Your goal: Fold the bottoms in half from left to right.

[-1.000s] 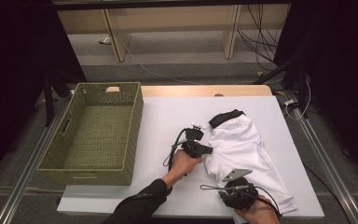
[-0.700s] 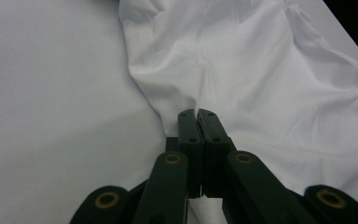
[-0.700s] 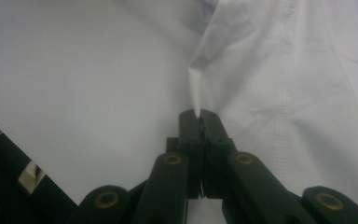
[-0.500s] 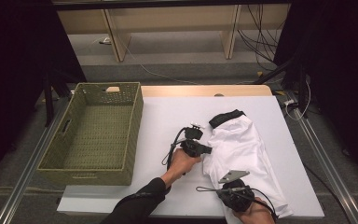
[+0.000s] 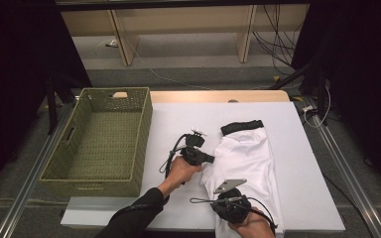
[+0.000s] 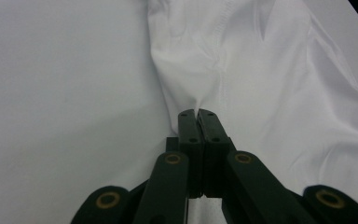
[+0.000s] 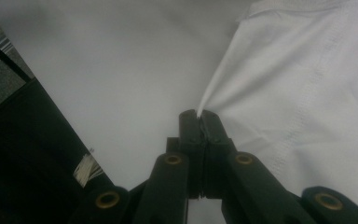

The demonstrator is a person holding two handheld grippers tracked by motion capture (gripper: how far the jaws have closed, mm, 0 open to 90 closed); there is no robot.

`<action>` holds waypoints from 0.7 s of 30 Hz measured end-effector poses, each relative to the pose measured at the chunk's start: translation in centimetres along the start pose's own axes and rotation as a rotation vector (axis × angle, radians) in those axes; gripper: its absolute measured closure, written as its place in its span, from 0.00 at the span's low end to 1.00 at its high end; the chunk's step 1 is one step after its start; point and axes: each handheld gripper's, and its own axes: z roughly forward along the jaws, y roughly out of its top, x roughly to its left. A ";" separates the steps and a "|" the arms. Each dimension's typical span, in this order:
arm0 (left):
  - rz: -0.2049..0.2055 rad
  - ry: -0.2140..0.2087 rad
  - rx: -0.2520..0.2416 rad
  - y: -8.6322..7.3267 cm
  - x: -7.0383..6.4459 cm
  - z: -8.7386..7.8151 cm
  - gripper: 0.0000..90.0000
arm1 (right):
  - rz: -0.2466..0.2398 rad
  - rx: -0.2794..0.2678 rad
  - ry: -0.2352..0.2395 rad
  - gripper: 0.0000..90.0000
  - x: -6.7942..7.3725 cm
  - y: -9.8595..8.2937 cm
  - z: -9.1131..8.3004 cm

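Left gripper view | left gripper (image 6: 198,112) pinching white garment (image 6: 261,70) | right gripper (image 7: 199,113) likewise, apparently

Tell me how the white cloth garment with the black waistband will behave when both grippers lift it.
Likely floppy: the white cloth garment puckers into a peak at the left gripper. Probably light: the right gripper tents a thin edge. It may sag between the grips.

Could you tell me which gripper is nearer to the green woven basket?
Left. The left gripper pinches the white garment just right of the green woven basket; the right gripper sits farther right, near the table's front edge.
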 end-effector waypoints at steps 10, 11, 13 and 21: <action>-0.017 -0.014 -0.005 -0.3 0.7 -0.6 0.98 | 0.004 0.009 0.032 0.91 0.3 0.9 0.6; -0.016 -0.014 -0.004 -0.3 0.7 -0.6 0.98 | 0.024 0.010 0.060 0.80 0.2 1.0 0.3; -0.018 -0.014 -0.006 -0.3 0.6 -0.5 0.97 | 0.026 -0.010 0.063 0.66 -0.6 1.1 -0.4; -0.048 -0.023 -0.032 0.4 0.5 -0.2 0.74 | 0.167 -0.150 -0.080 0.49 -8.5 1.6 -4.3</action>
